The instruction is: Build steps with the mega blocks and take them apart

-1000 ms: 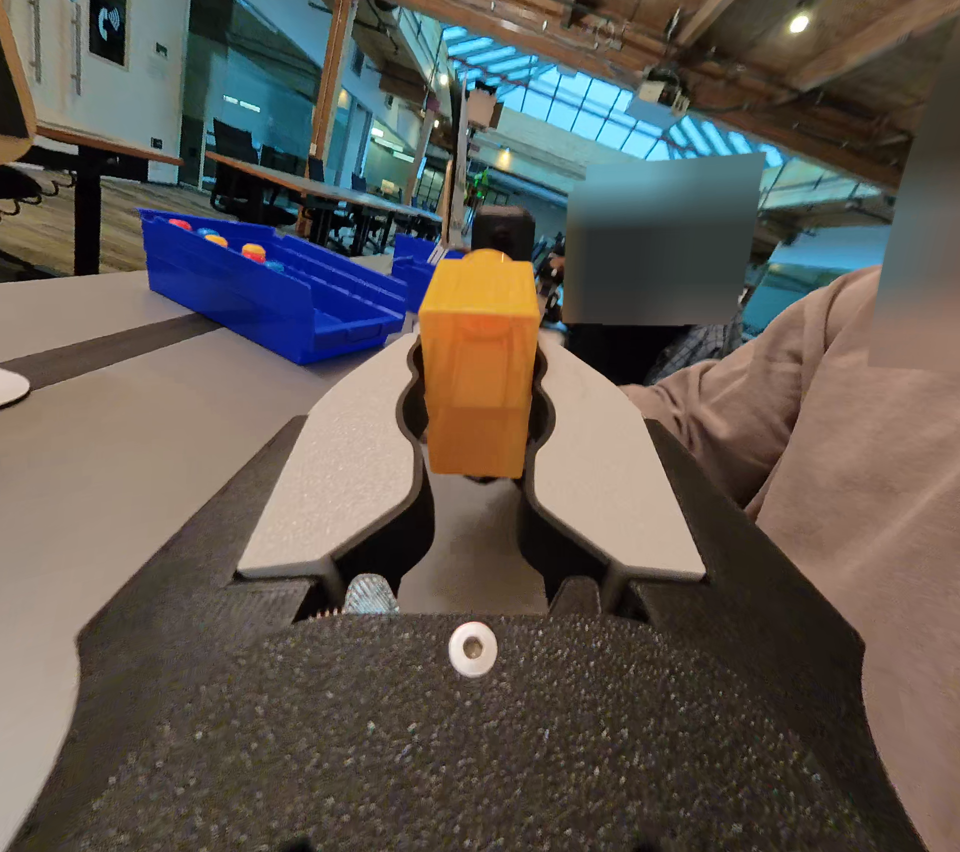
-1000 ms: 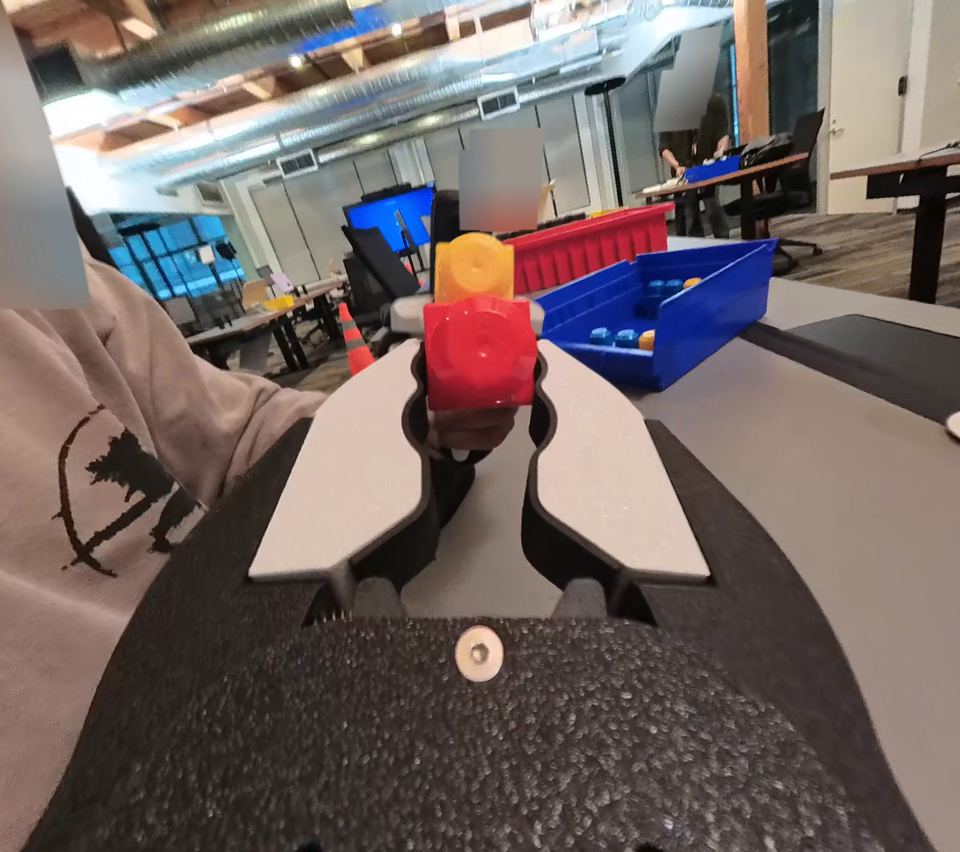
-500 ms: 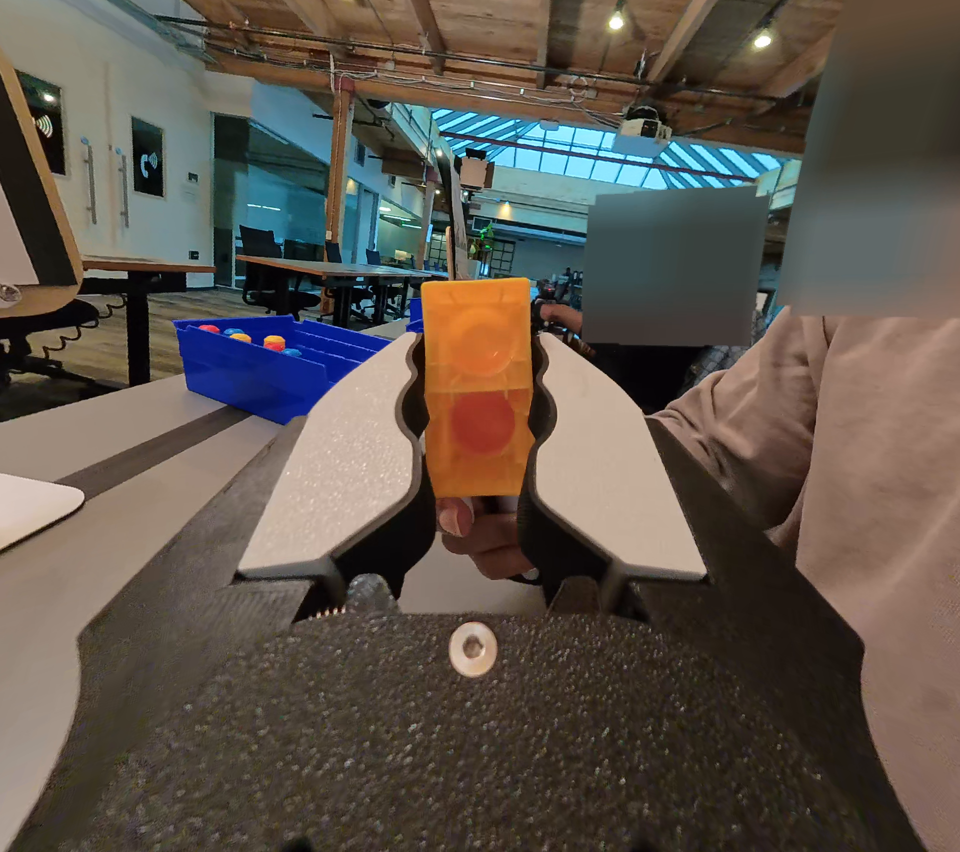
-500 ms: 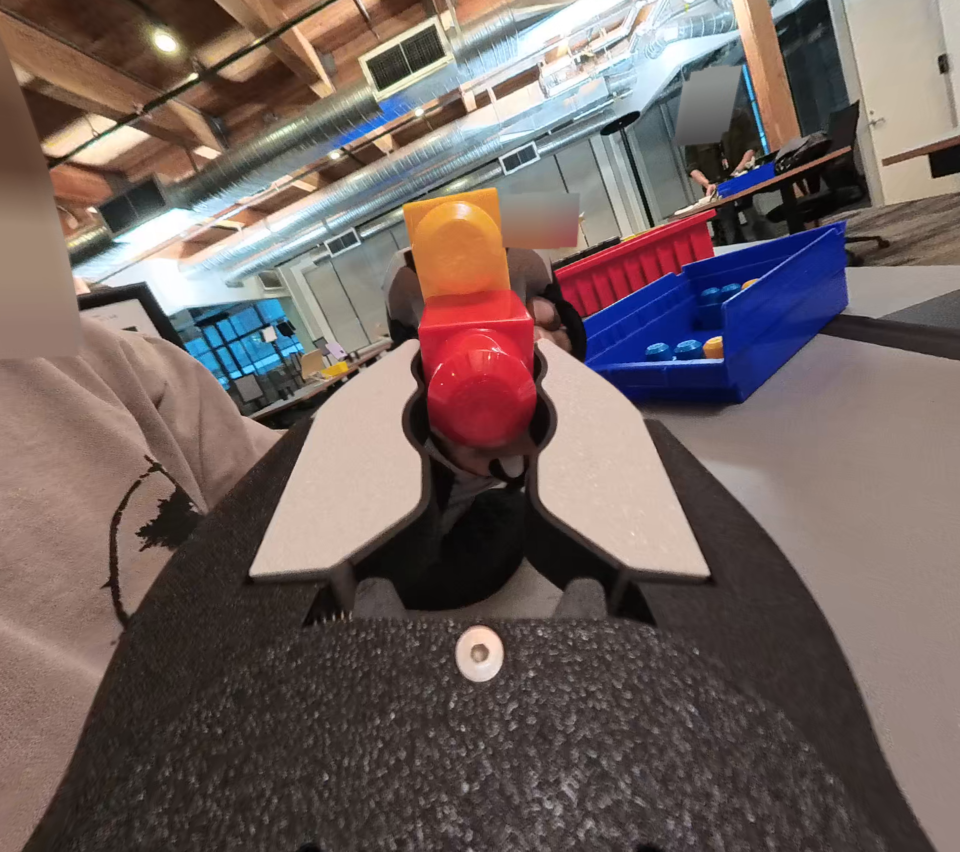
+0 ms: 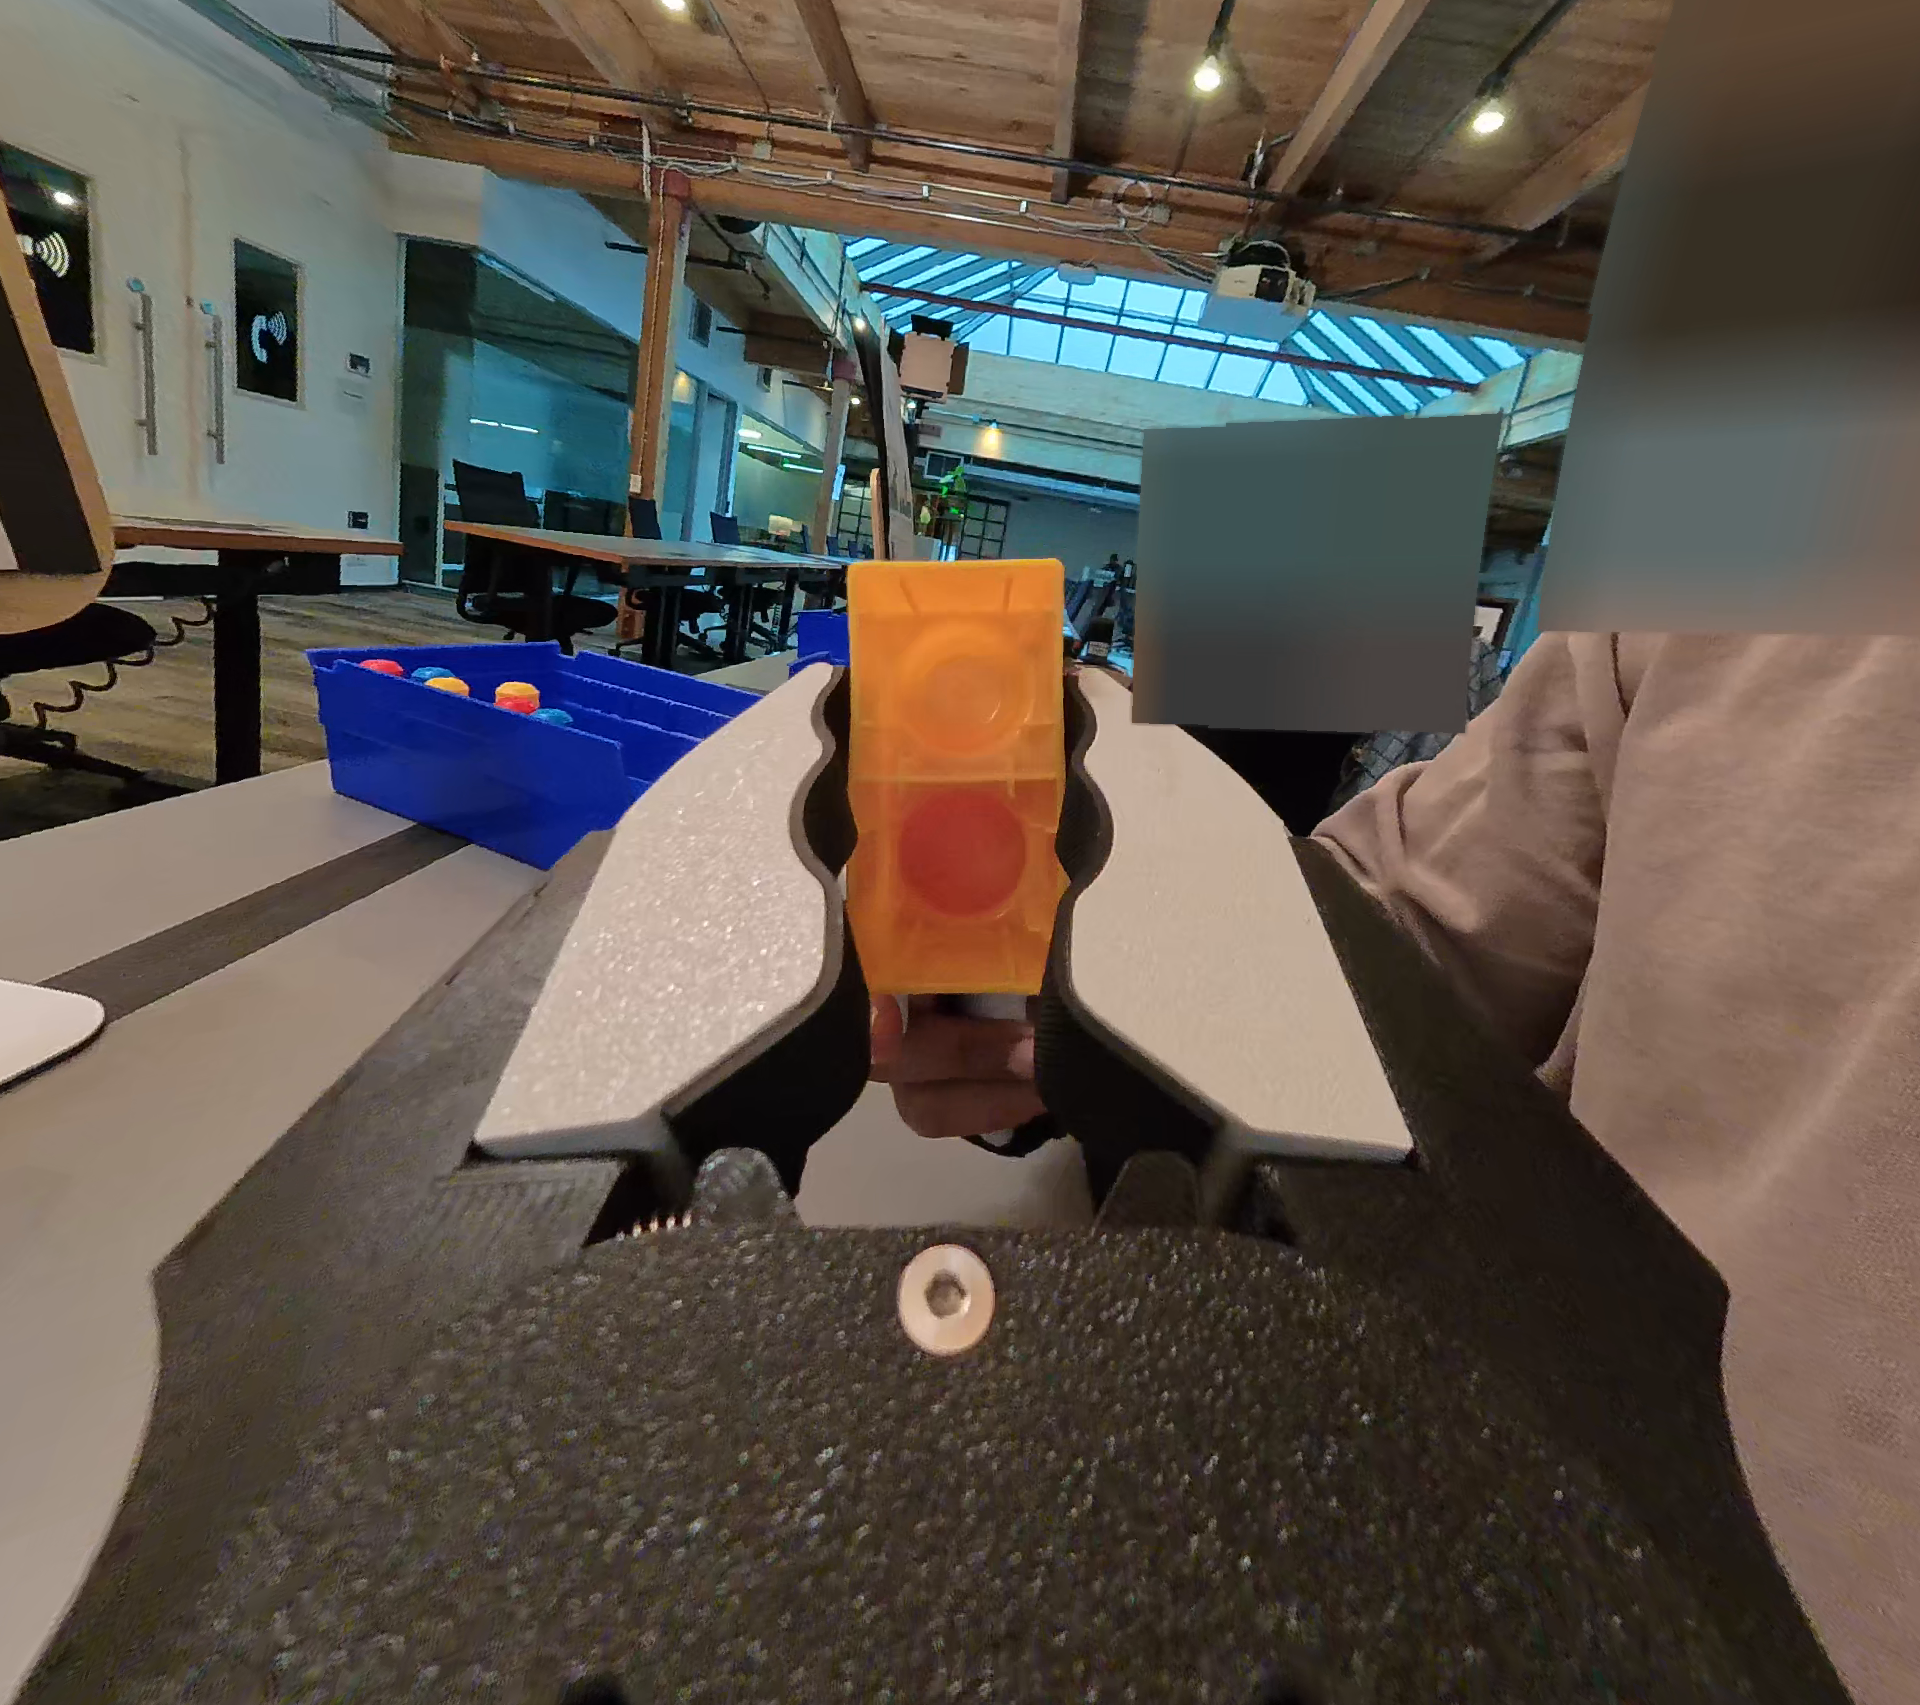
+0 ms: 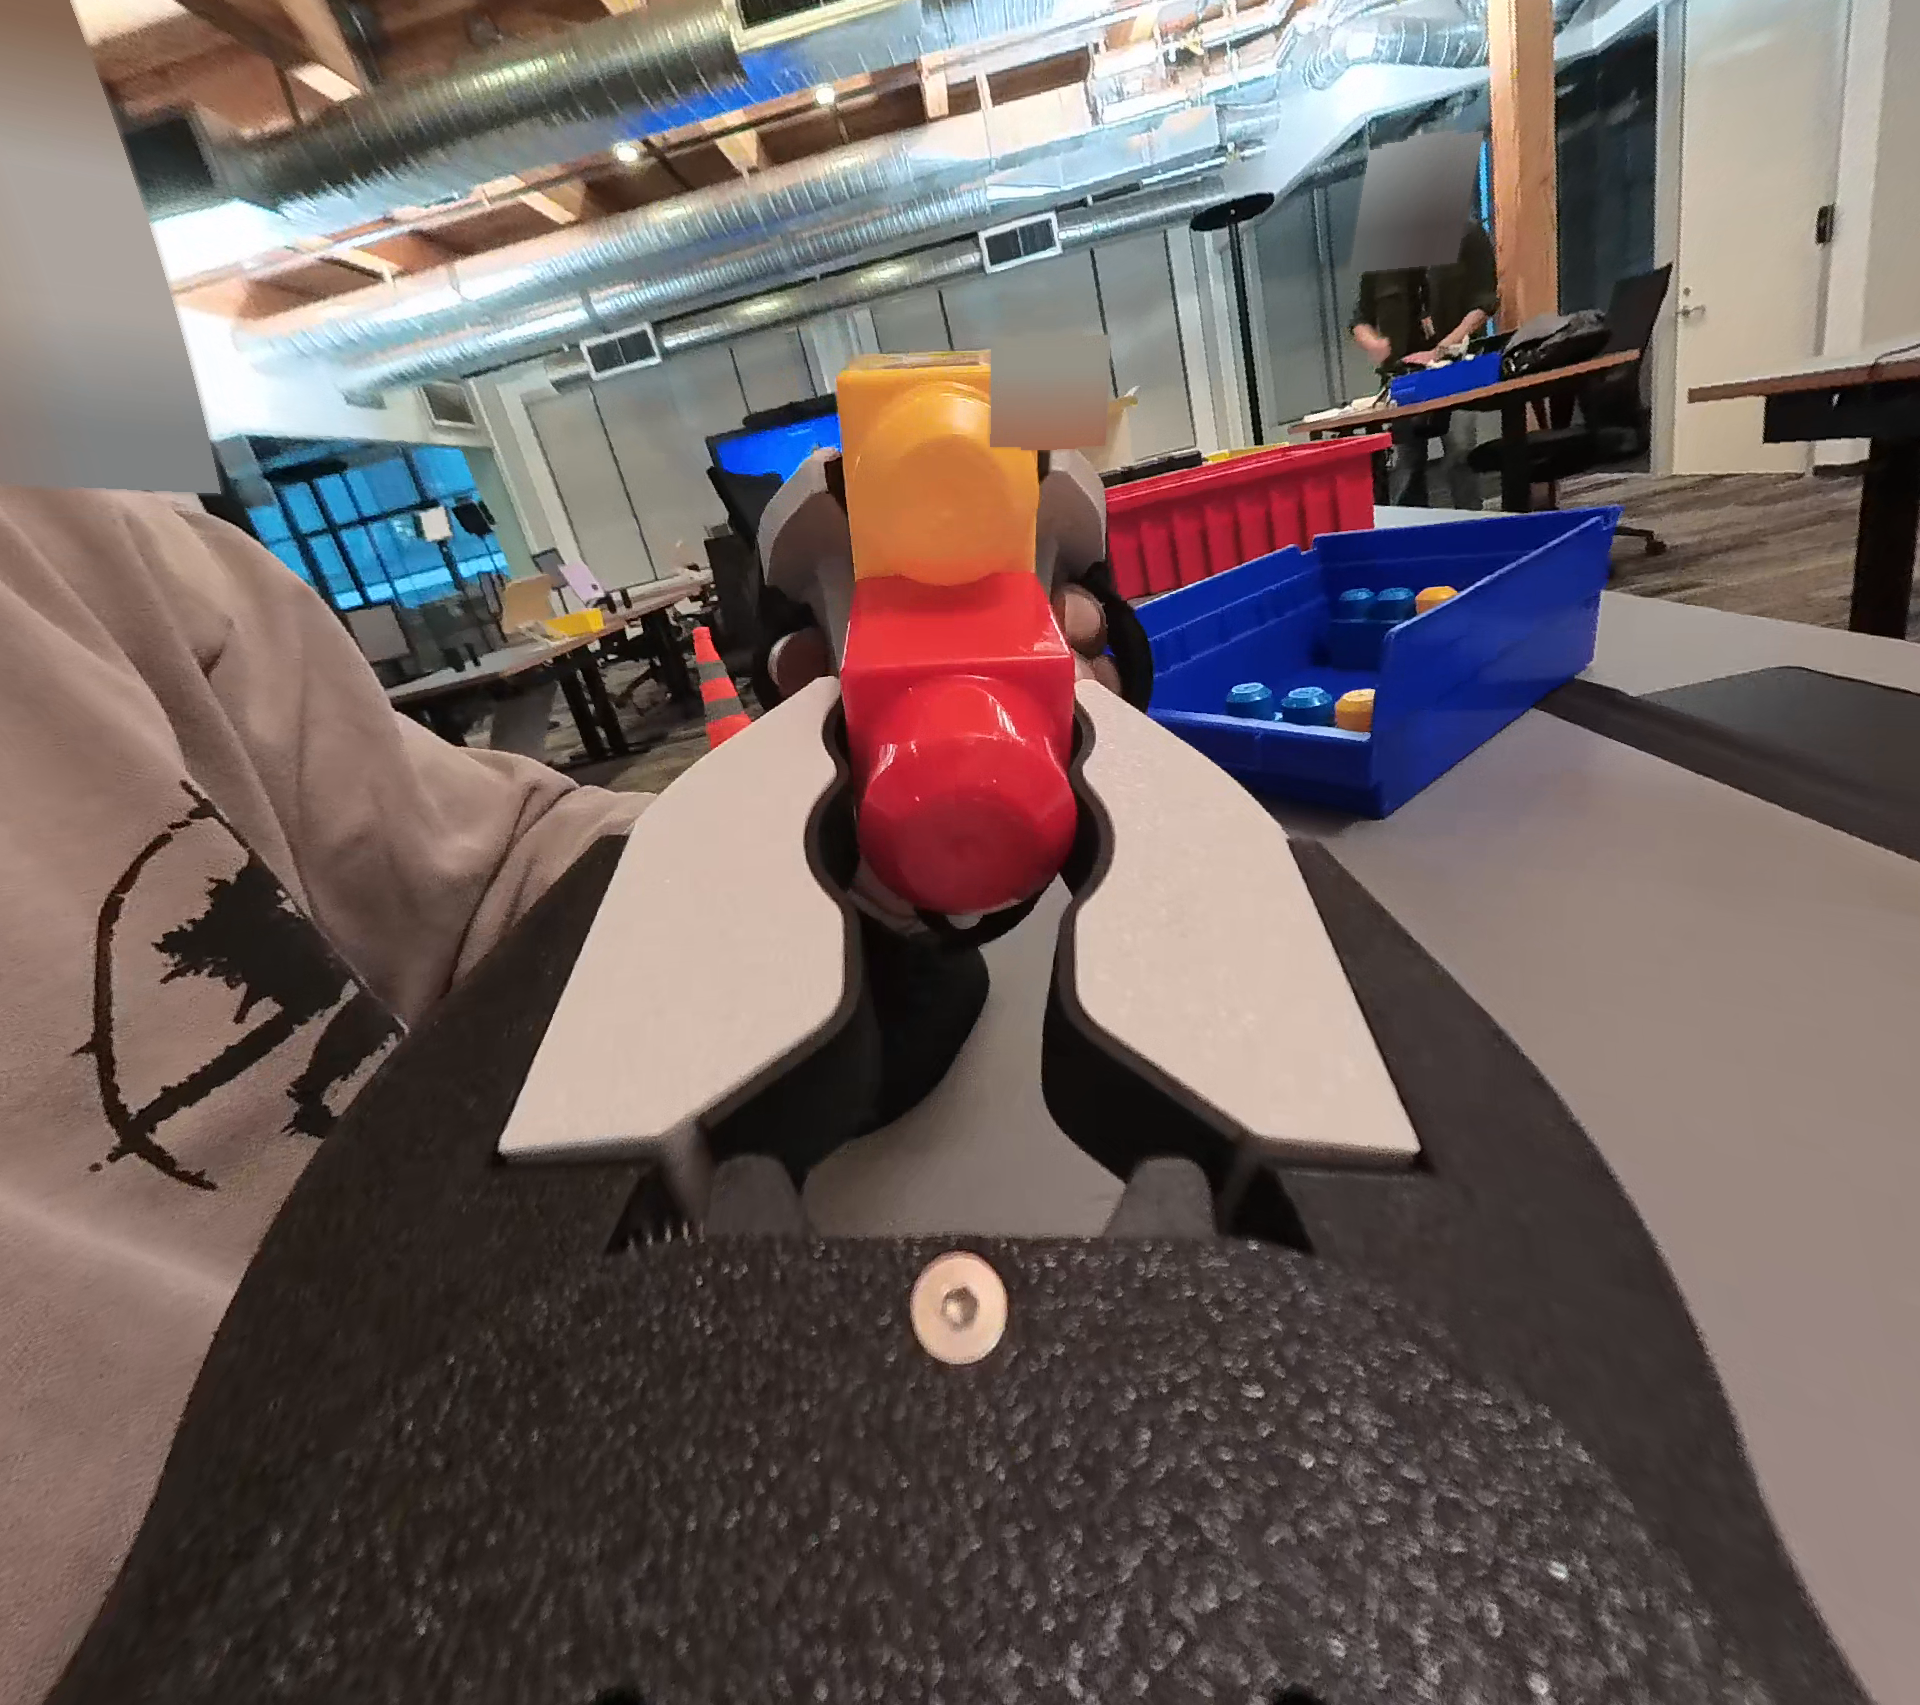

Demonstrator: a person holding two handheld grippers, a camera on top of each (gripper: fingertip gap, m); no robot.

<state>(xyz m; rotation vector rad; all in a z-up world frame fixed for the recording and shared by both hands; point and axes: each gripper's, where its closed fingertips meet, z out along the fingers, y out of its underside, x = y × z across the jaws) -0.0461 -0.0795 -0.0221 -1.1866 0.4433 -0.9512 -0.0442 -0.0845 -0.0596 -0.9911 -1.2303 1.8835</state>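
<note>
Each gripper clamped one block: left (image 5: pixel 956 834) the translucent orange plastic brick (image 5: pixel 956 772), right (image 6: pixel 961 782) the glossy red brick (image 6: pixel 956 679); a skewed pull risked one slipping free.

Blue bin (image 6: pixel 1475 699) blocks the right; grey table (image 6: pixel 1558 980) before it lies bare.

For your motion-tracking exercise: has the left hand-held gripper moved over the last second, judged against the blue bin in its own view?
Yes. The left hand-held gripper has tilted upward: the blue bin now sits lower in its view and more ceiling shows.

wrist cameras face-to-face, close, sharing joined blocks (image 5: pixel 956 782)
</note>
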